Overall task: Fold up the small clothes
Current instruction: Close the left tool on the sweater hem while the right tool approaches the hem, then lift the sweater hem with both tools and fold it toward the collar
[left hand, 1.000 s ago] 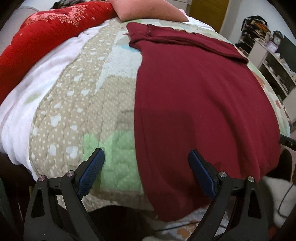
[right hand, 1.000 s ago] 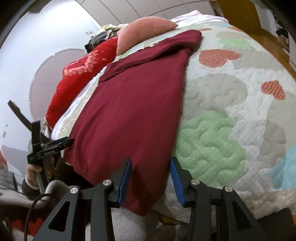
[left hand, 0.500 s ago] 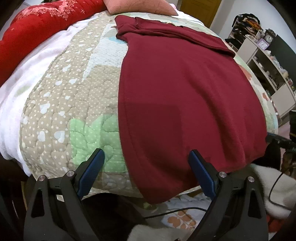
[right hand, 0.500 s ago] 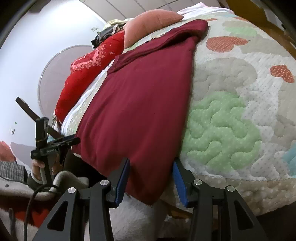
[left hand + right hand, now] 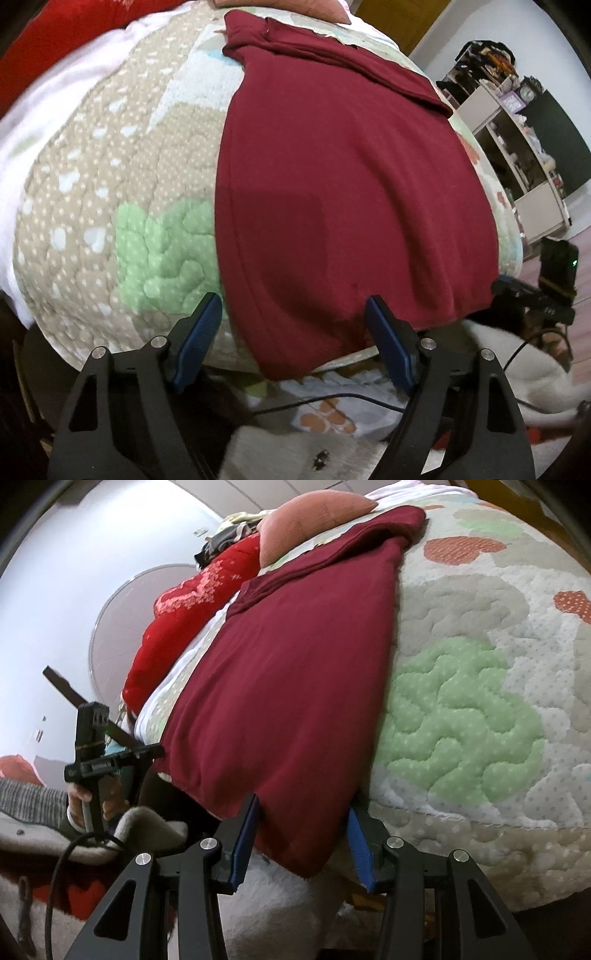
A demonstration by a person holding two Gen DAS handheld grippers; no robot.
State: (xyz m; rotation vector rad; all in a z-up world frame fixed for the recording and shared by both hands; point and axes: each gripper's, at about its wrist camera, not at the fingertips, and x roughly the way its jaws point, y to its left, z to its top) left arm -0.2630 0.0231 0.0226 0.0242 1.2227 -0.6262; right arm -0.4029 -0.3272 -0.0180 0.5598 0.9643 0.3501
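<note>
Left gripper (image 5: 291,334) angles down over the near edge of the bed; its jaws are closing, straddling the near left corner of the maroon garment (image 5: 343,192), pads clear of the cloth. Right gripper (image 5: 301,840) straddles the near right corner, jaws apart, not pinching. The smooth knit garment lies flat on the puffy quilted bedspread (image 5: 480,716).
</note>
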